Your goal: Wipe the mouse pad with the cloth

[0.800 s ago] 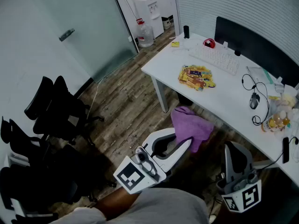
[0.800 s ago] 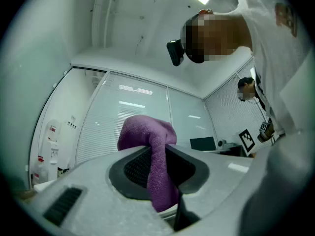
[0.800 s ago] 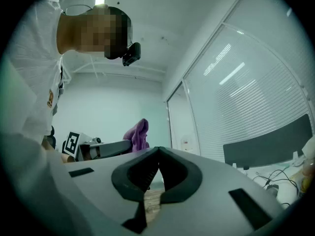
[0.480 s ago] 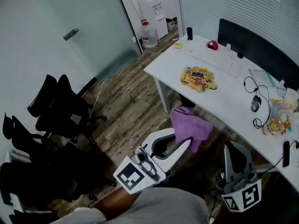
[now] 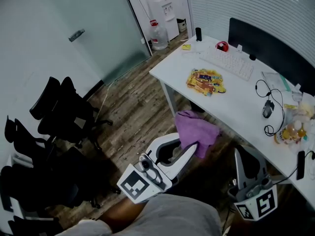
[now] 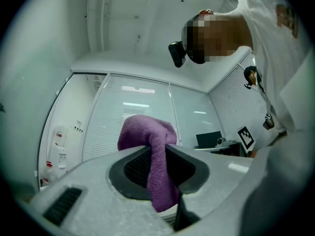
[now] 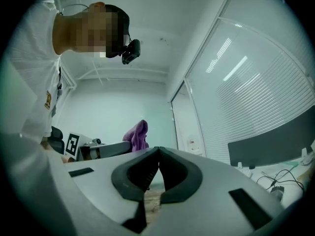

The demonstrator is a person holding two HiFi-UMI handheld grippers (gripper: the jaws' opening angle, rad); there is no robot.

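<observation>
**Left gripper** point(image 6: 158, 167): the jaws are closed on the purple cloth point(image 6: 150, 146). A narrow fold of the cloth is pinched between the pads. One end runs back between the jaws toward the gripper body, and the bulk bunches up beyond the jaw tips. In the head view the cloth hangs off the front of this gripper, above the wooden floor point(image 5: 133, 112) and short of the desk edge.

**Right gripper** point(image 7: 158, 167): the jaws are closed with the pads touching and nothing between them. It is held to the right of the left gripper, well apart from it.

**Mouse pad** point(image 5: 205, 81): this colourful printed pad lies flat on the white desk point(image 5: 231, 97). It is ahead of both grippers and beyond the cloth, and neither gripper touches it.

**Surroundings:**
- A white keyboard point(image 5: 231, 63) lies just beyond the pad.
- A wired mouse point(image 5: 267, 107) lies ahead of the right gripper.
- Black office chairs point(image 5: 59, 117) stand well to the left of the left gripper.
</observation>
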